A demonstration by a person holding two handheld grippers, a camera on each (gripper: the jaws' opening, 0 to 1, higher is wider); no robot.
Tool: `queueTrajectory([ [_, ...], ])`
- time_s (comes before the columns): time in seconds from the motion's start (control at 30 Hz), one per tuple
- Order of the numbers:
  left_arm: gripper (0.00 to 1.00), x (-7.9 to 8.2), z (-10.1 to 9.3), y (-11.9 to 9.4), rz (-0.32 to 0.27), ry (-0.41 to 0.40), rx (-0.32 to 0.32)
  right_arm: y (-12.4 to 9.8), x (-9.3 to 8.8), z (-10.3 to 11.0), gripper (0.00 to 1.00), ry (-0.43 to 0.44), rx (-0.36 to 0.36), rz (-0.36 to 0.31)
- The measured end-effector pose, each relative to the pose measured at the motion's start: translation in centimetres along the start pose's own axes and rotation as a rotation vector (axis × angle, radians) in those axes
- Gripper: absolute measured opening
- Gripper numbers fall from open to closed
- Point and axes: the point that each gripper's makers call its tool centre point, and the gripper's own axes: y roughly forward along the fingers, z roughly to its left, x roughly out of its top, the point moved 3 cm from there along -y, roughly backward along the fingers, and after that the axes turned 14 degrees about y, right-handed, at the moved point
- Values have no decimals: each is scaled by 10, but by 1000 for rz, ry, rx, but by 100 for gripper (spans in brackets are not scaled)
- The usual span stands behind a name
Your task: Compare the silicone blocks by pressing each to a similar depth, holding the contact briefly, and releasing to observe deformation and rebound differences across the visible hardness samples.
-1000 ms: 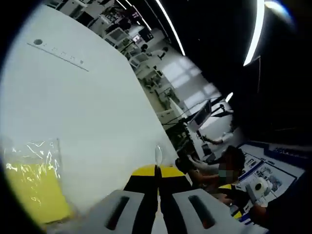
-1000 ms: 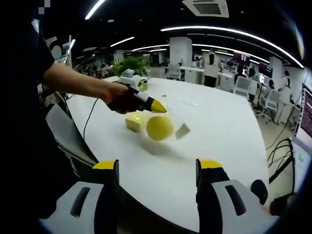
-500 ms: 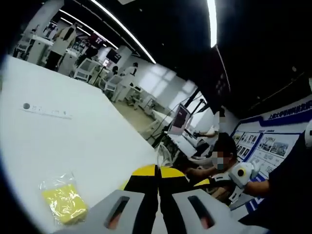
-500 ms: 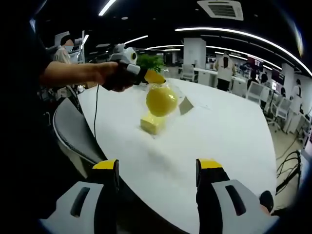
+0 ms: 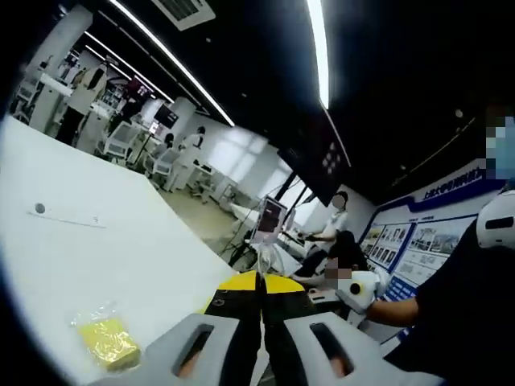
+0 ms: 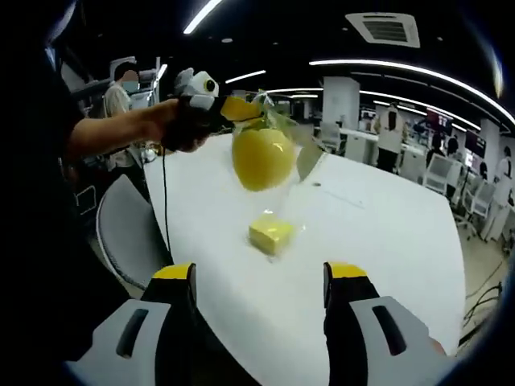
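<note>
My left tool was clamped on a clear bag holding a yellow ball, lifted above the desk. My right tool stood apart; a bagged yellow block lay on the desk.

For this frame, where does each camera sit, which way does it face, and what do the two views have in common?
Left gripper view: rides the left gripper, jaws together pinching a clear bag edge, facing across the white table into the office; a dark sleeve at right.
Right gripper view: rides the right gripper, jaws apart, facing the person's hand lifting a bagged yellow ball above the table.
Shared: the bagged yellow block lying on the table.
</note>
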Motion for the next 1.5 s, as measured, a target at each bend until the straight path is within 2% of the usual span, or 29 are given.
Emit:
queueTrajectory([
  [0.1,0,-1,-7,-3,18,-6,-24,7,19,6,60,-9,57,-62],
  [0.2,0,1,-18,-4,25,15,-72,11,34,10,65,24,114,-106],
  [0.37,0,2,-33,-1,58,50,-132,19,50,10,63,12,158,-113],
  [0.4,0,1,-34,0,68,51,-140,21,51,11,63,6,167,-104],
  [0.47,0,1,-37,1,81,113,-155,25,53,16,61,-11,191,-91],
  [0.57,0,0,-42,1,87,121,-171,33,54,21,60,-21,218,-84],
  [0.67,0,-1,-43,0,105,187,-179,37,52,23,59,-26,229,-74],
  [0.7,0,-2,-44,-1,117,233,-189,40,52,24,58,-26,236,-70],
  [0.87,0,-5,-44,-1,140,244,-175,48,57,31,55,-40,271,-79],
  [0.97,0,-4,-44,-1,127,226,-165,56,64,34,53,-46,296,-101],
  [1.17,0,10,-42,1,72,209,-146,64,77,34,41,-21,332,-152],
  [1.3,0,22,-41,0,30,234,-129,65,94,31,32,7,357,-213],
  [1.4,0,27,-38,-1,6,217,-124,69,102,27,32,17,366,-216],
  [1.43,0,30,-34,0,-8,240,-101,70,105,26,33,0,365,-224],
  [1.5,0,31,-34,2,-13,227,-108,74,108,24,34,14,369,-215],
])
